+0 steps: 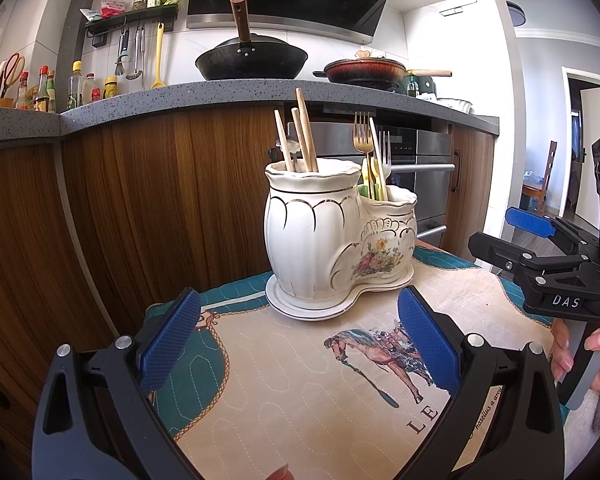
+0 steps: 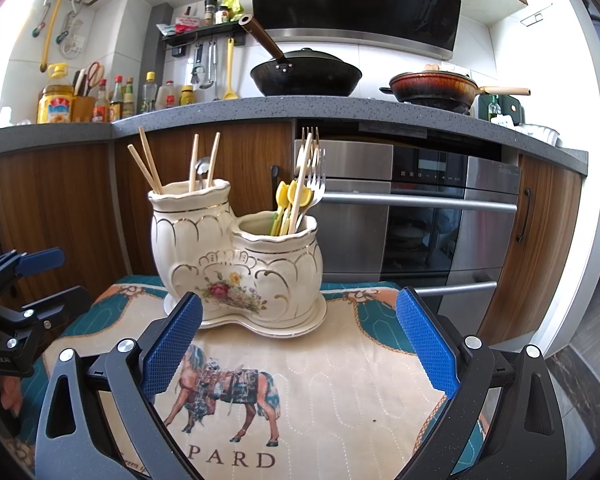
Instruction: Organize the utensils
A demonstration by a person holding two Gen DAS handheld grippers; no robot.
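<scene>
In front of me a cream ceramic two-pot utensil holder with gold trim and a painted flower spray (image 2: 236, 264) stands upright on its matching shaped saucer (image 2: 284, 330), on the quilted horse-print cloth. Its taller ribbed pot carries pale wooden chopsticks (image 1: 300, 140) leaning outward, with a metal spoon (image 2: 202, 170) half hidden among them. The lower pot beside it is crowded with a gold fork (image 1: 361, 132), a silver fork (image 2: 315, 178), yellow tulip-shaped plastic picks (image 2: 284, 196) and one more chopstick.
</scene>
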